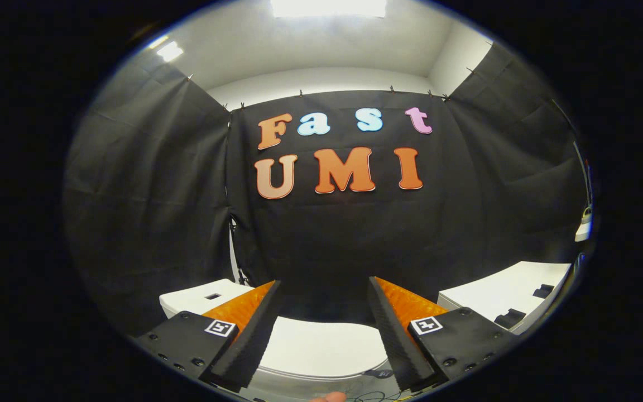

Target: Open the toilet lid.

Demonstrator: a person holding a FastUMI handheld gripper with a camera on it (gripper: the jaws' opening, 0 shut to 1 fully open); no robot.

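Lid [321,349] part-hidden behind open tool [324,290]

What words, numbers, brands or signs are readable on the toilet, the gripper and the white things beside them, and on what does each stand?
Toilet lid, closed, between and below the fingers: no text.
Gripper, fingers open and holding nothing: two square markers, coded patterns, no words or numbers.
Dark oval mark by the lid's near edge: too small to read.
White box beside the toilet: no text.
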